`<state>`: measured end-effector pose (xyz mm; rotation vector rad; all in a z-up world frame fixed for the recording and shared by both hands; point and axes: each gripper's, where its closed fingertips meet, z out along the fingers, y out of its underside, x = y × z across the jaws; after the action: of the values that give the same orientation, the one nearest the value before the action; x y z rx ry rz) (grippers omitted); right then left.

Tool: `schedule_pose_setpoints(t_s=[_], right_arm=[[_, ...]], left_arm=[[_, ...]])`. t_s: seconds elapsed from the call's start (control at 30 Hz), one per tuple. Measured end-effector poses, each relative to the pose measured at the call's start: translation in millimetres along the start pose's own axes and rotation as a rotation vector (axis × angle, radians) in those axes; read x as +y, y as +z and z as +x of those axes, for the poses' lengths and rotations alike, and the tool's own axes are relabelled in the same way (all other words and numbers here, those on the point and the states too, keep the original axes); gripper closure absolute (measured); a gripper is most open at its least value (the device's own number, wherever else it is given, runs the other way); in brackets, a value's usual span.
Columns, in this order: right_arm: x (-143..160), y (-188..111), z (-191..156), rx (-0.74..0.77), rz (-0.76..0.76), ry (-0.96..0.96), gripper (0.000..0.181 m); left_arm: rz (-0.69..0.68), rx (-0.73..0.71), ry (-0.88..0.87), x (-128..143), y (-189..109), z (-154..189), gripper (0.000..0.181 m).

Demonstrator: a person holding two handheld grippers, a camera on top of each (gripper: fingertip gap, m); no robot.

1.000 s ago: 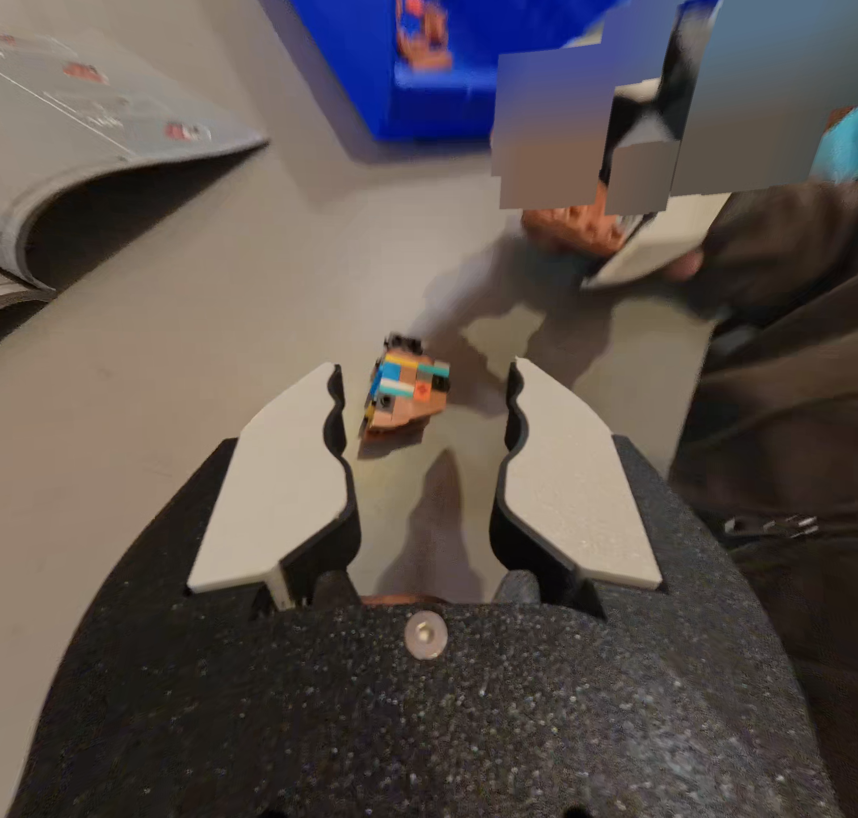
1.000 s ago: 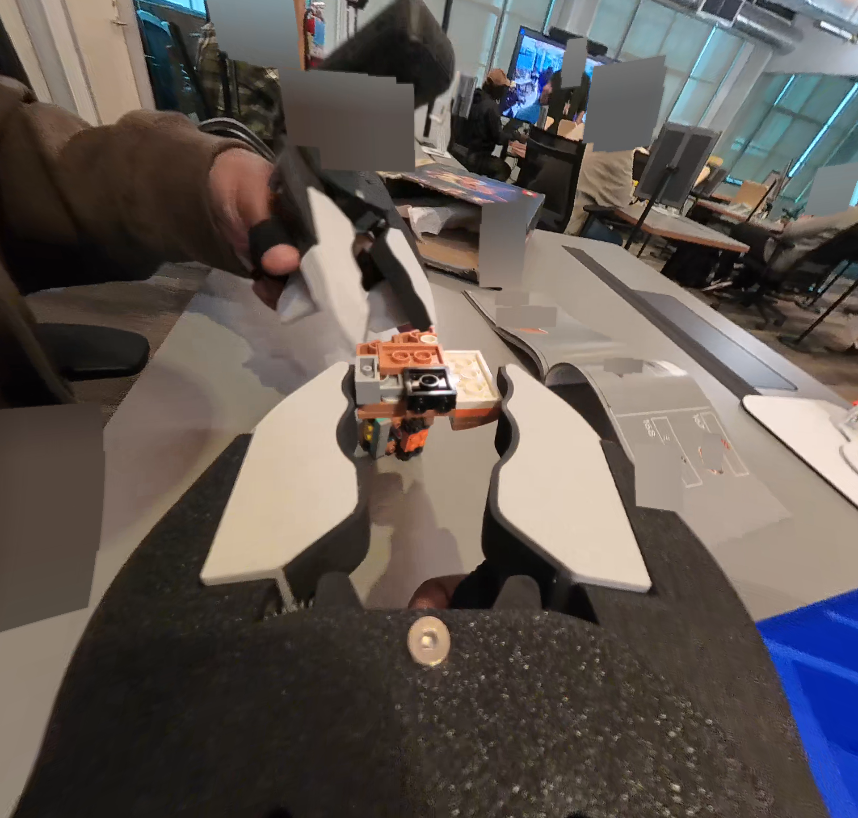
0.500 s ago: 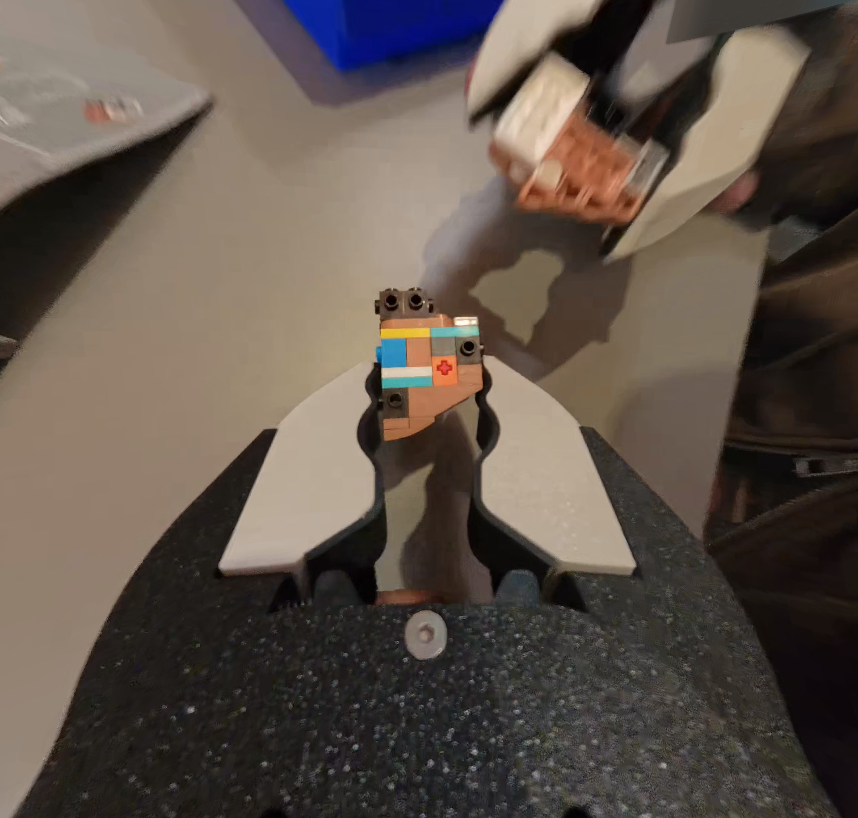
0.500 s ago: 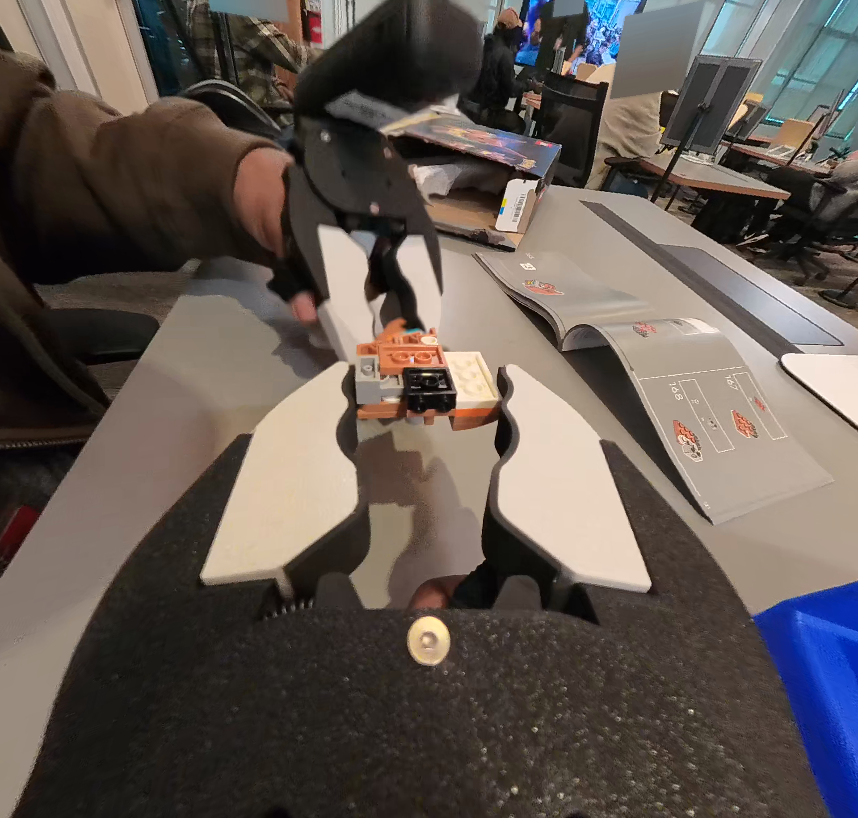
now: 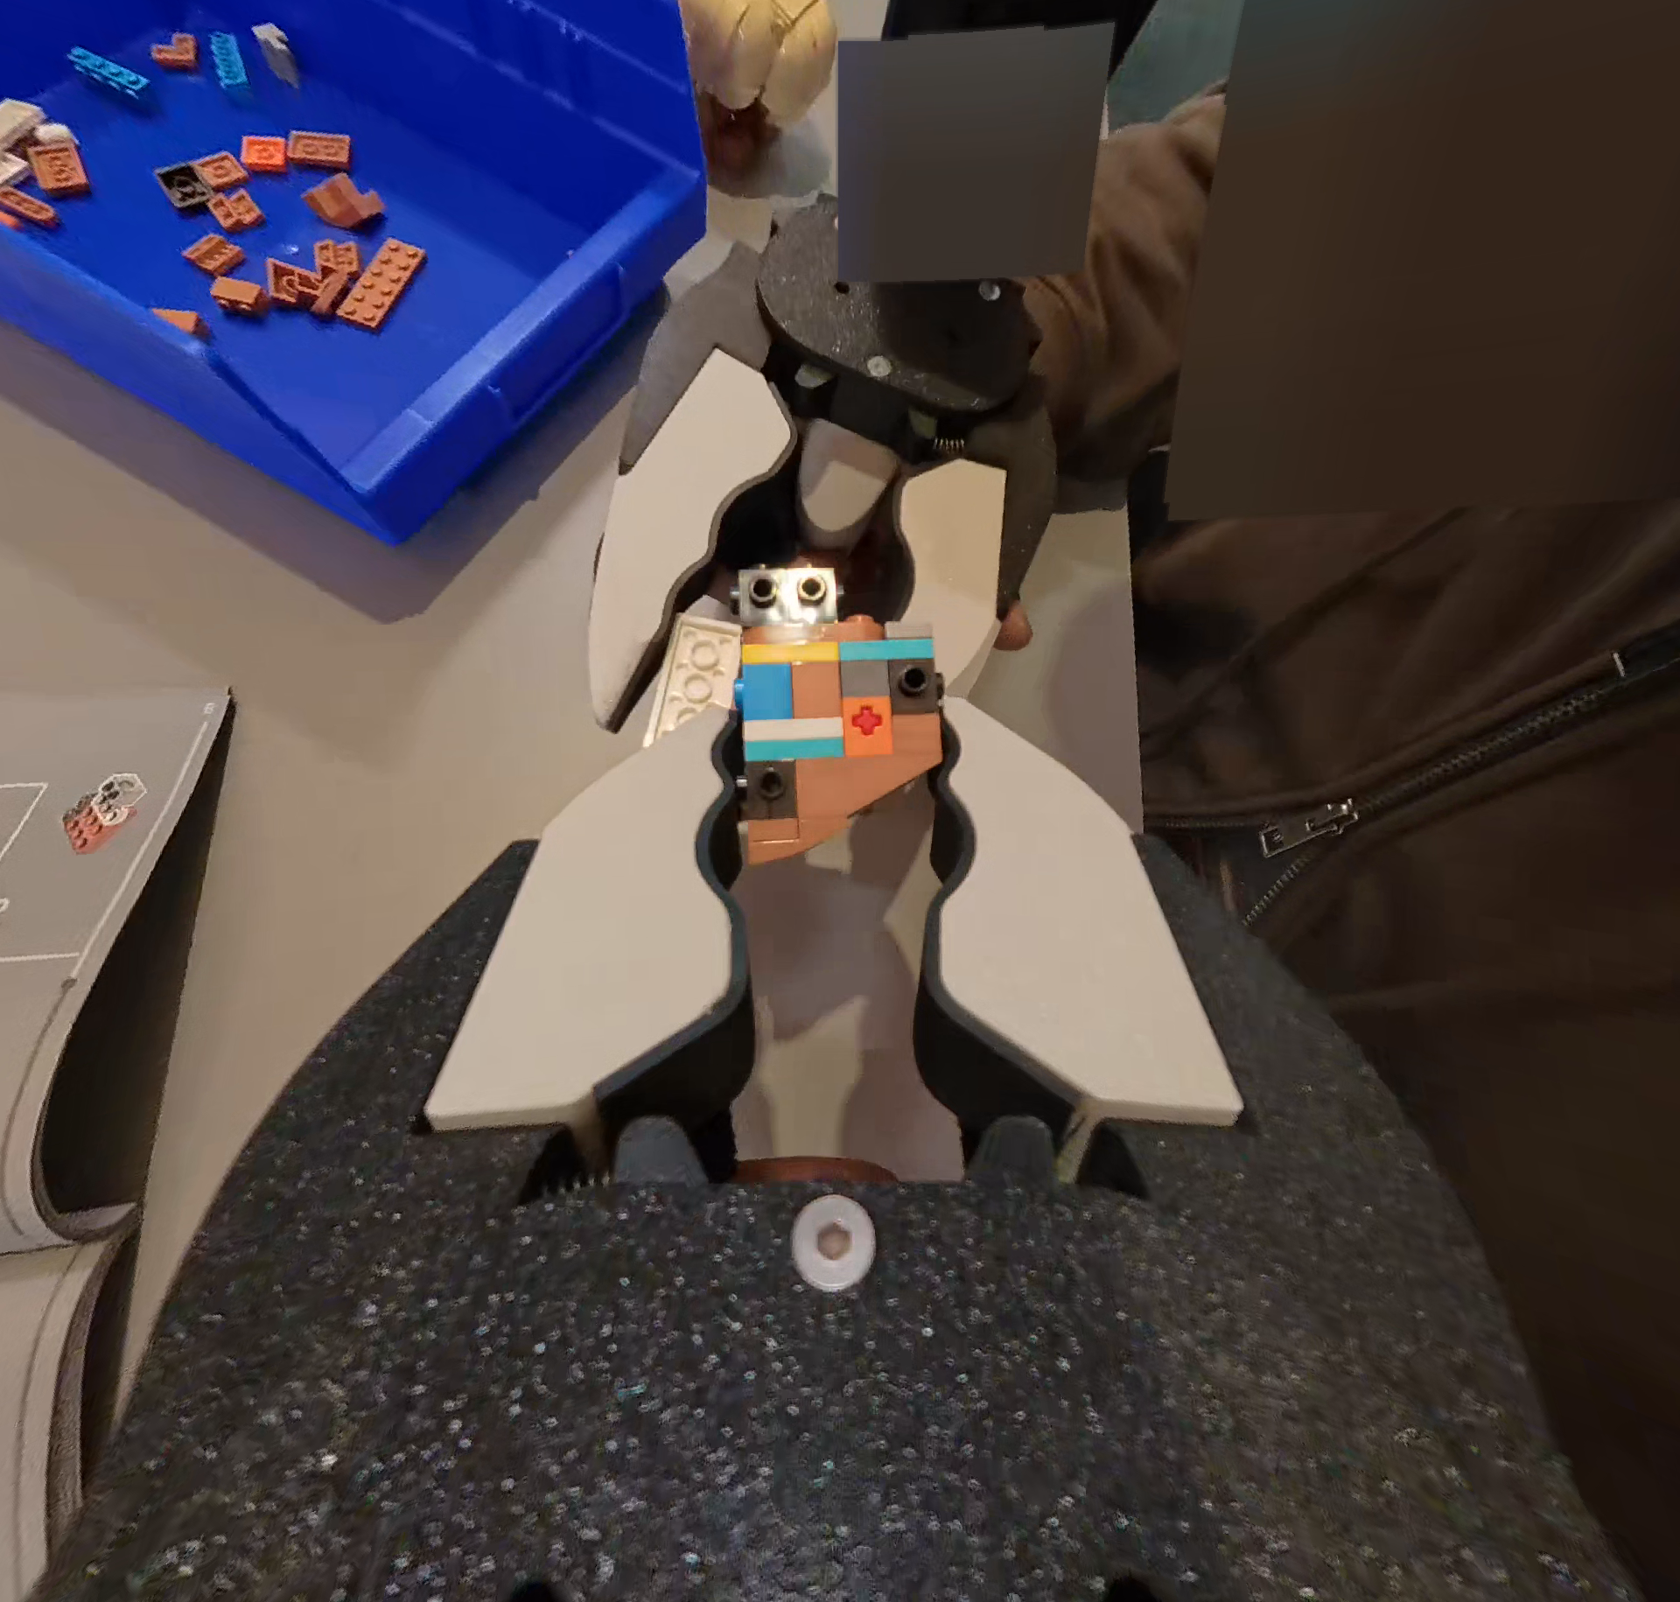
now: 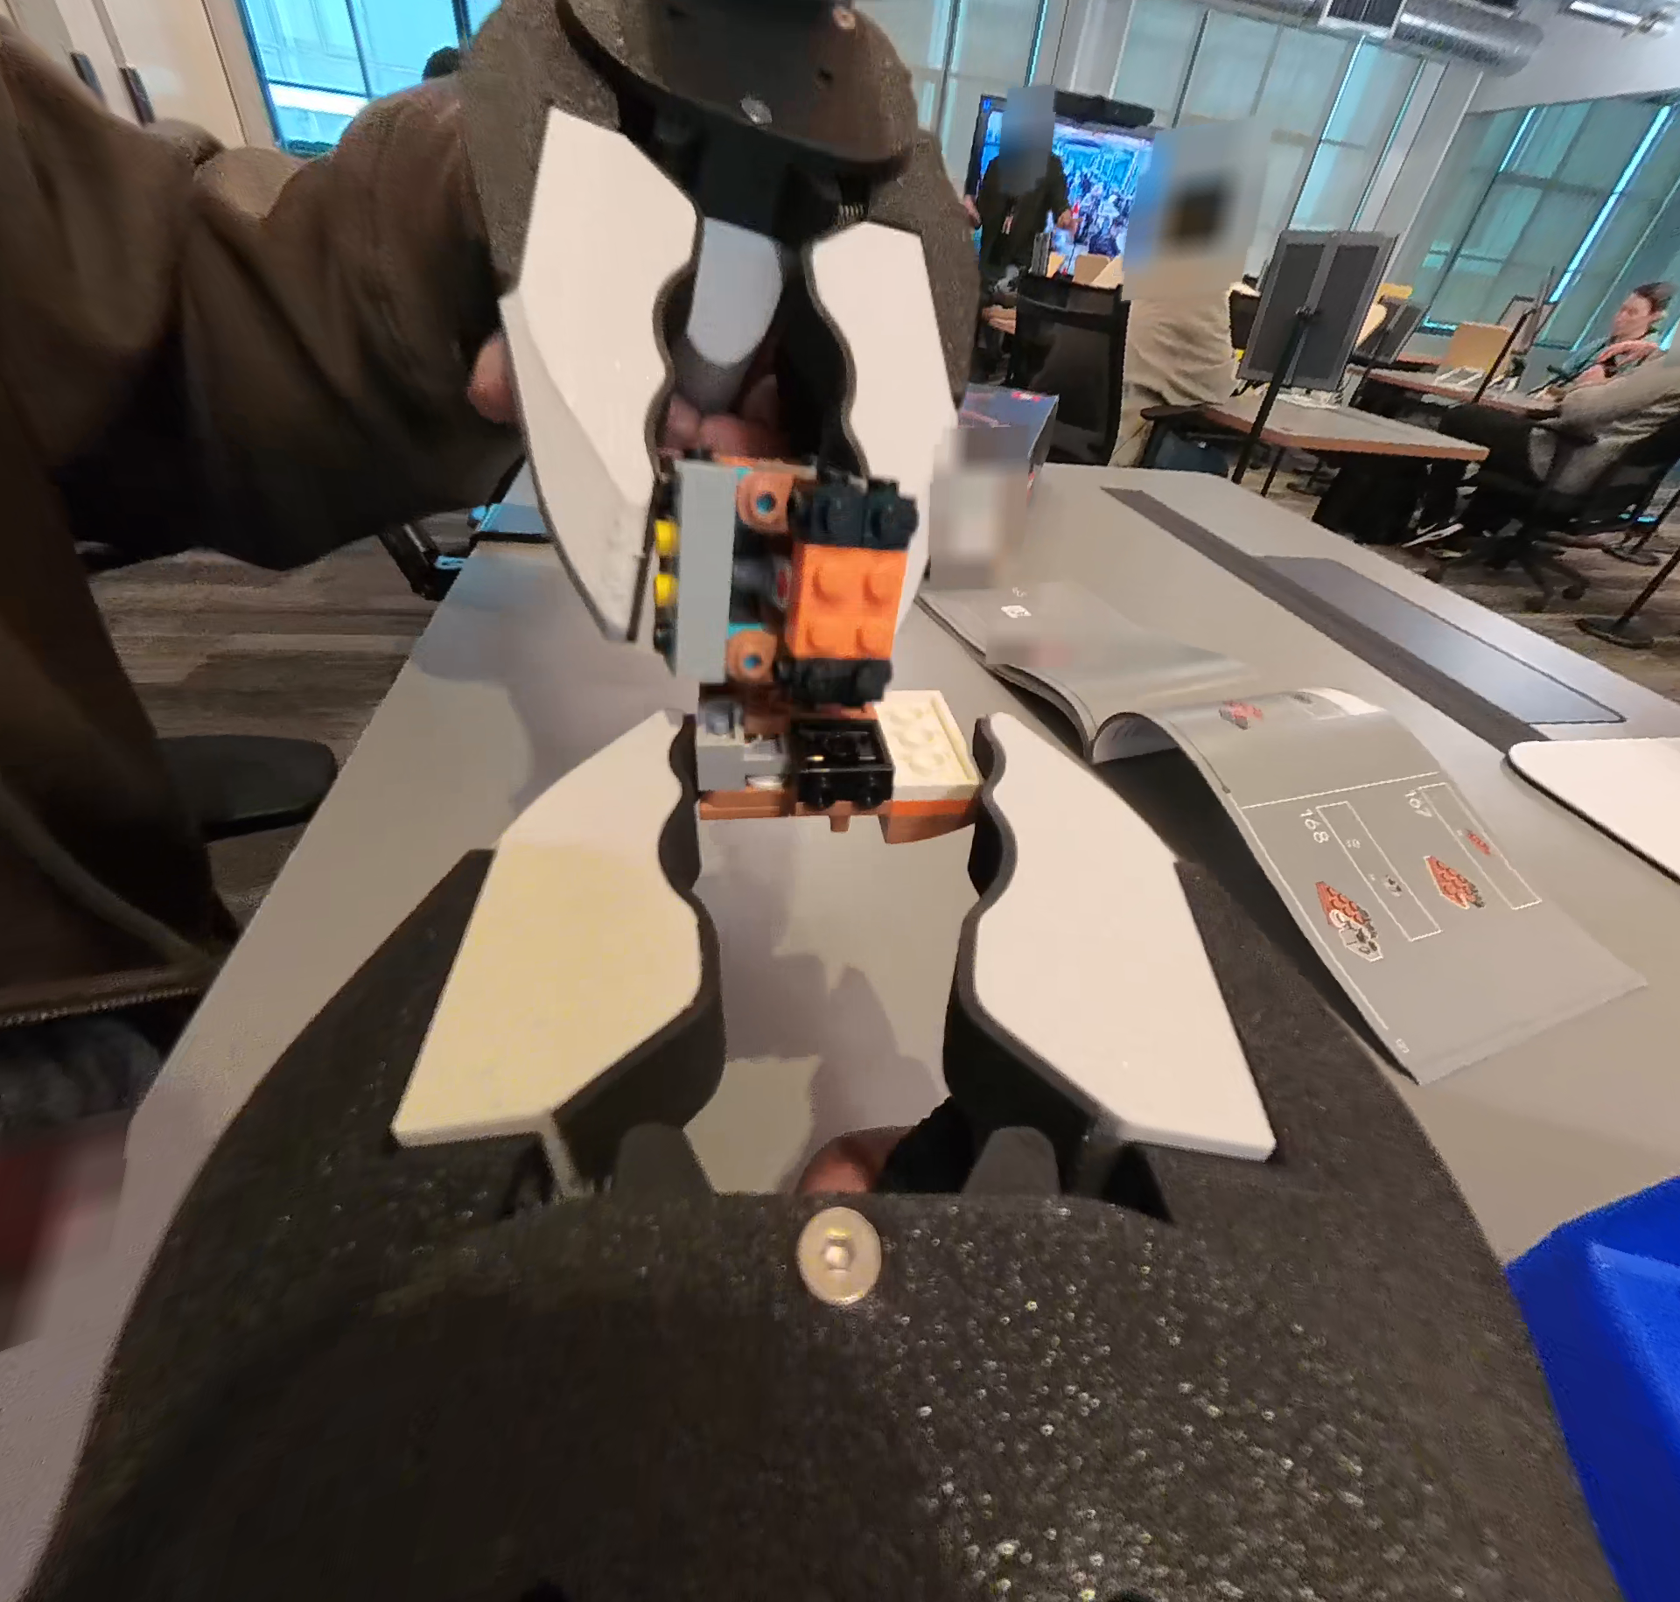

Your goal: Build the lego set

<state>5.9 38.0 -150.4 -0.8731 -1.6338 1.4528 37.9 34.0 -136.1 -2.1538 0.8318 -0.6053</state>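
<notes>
My left gripper (image 5: 832,740) is shut on a small multicolour lego block (image 5: 818,767) of brown, blue, teal, orange and grey bricks. My right gripper (image 6: 832,745) is shut on a flat brown lego assembly (image 6: 923,736) topped with white, black and grey bricks. In the right wrist view the left gripper (image 6: 773,595) comes down from above and holds the block (image 6: 841,599) upright, its lower end touching the assembly's top. In the left wrist view the right gripper (image 5: 800,613) faces mine just behind the block, and only the assembly's white plate (image 5: 695,681) shows.
A blue bin (image 5: 509,304) with several loose bricks stands at the far left; its corner shows in the right wrist view (image 6: 1618,1340). An open instruction booklet (image 5: 91,877) (image 6: 1364,831) lies on the grey table. A cream built model (image 5: 759,13) sits behind the bin. A brown-jacketed person (image 5: 1455,831) is close by. My left and right fingertips are right by each other. From either gripper's tips it is about 35 cm to the cream built model (image 5: 759,13).
My left gripper closed on the multicolour block that lay on the table, lifted it and brought it to the right gripper's assembly. The two pieces now meet above the table.
</notes>
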Motion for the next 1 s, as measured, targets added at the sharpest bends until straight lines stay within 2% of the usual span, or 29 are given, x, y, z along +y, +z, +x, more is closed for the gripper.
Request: schedule_pose_setpoints(t_s=[0.27,0.53,0.77,1.0], right_arm=[[-14,-7,2,0.024,0.052,-0.002,0.124],[-21,-10,0,0.011,0.096,0.020,0.125],[-19,-8,-3,-0.023,0.112,0.087,0.125],[-18,-7,-6,-0.059,0.127,0.125,0.125]], left_arm=[[-0.045,-0.001,0.023,-15,4,1,0.142],[-0.079,-0.031,0.061,-16,3,1,0.139],[-0.054,-0.033,0.064,-16,4,-2,0.140],[-0.028,0.027,0.083,-15,3,1,0.139]])
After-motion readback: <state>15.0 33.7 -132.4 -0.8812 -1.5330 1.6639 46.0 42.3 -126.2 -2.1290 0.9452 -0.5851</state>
